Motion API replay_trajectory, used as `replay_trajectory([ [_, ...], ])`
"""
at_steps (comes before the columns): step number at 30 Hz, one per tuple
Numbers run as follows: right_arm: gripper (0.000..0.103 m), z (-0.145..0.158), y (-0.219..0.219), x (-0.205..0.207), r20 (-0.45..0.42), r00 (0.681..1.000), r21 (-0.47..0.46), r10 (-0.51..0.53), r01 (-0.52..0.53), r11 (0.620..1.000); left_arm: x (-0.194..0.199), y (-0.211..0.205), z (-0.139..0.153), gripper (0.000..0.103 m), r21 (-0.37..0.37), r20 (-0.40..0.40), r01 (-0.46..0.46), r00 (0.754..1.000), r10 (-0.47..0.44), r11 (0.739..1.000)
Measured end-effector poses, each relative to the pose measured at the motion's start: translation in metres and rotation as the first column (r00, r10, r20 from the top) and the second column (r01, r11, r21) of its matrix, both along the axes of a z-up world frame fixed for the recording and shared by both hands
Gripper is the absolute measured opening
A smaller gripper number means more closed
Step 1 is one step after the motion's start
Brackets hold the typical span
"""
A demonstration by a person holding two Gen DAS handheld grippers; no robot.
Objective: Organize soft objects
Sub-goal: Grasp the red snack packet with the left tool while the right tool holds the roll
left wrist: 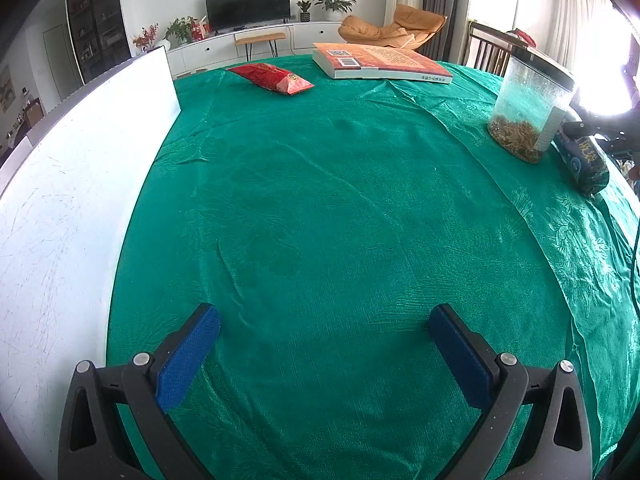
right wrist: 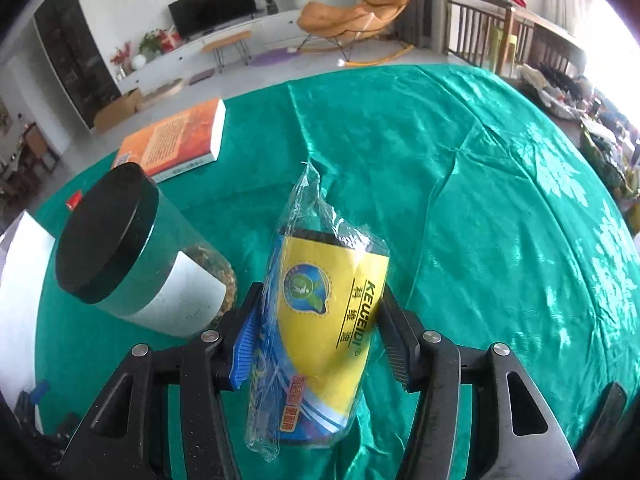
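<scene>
- The right claw (right wrist: 316, 332) is clamped on the yellow packet (right wrist: 320, 320) in clear wrap; its pads press both sides of it.
- The packet's long axis runs forward along the fingers, its twisted wrap end pointing toward the table's far edge.
- The left claw (left wrist: 324, 356) stands wide apart, empty, over the green cloth (left wrist: 320, 200) near the front edge.
- The red pouch (left wrist: 272, 77) lies untouched near the far edge beside the book (left wrist: 380, 62), so I judge the sorting hardly begun.
- The jar (right wrist: 132, 252) stands just left of the packet.
</scene>
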State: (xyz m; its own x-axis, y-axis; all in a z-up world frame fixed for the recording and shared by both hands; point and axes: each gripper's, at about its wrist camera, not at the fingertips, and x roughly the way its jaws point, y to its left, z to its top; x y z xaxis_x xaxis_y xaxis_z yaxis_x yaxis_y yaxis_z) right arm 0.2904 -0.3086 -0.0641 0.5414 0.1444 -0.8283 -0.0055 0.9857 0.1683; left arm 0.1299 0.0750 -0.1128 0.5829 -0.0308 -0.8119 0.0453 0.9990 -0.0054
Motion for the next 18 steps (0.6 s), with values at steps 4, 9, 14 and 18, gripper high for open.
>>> replay_trajectory([
  [4,0.065,0.000,0.001,-0.009,0.019,1.000,0.084,0.000,-0.001,0.996,0.000,0.000,0.000,0.103,0.000,0.000,0.000,1.000,0.000,1.000],
  [9,0.074,0.029,-0.013,-0.059,0.135,0.987,0.114,-0.089,0.074,0.991,0.004,0.000,0.001,0.103,-0.006,-0.024,-0.016,1.000,0.016,1.000],
  [14,0.078,0.021,-0.006,-0.146,0.238,0.964,0.015,-0.121,0.121,0.993,0.042,0.013,0.034,0.103,-0.303,0.000,-0.163,0.985,0.171,0.939],
  [18,0.078,-0.011,0.010,-0.182,0.206,0.973,-0.005,-0.107,0.111,0.994,0.132,0.024,0.054,0.103,-0.365,-0.038,-0.245,0.968,0.248,0.898],
])
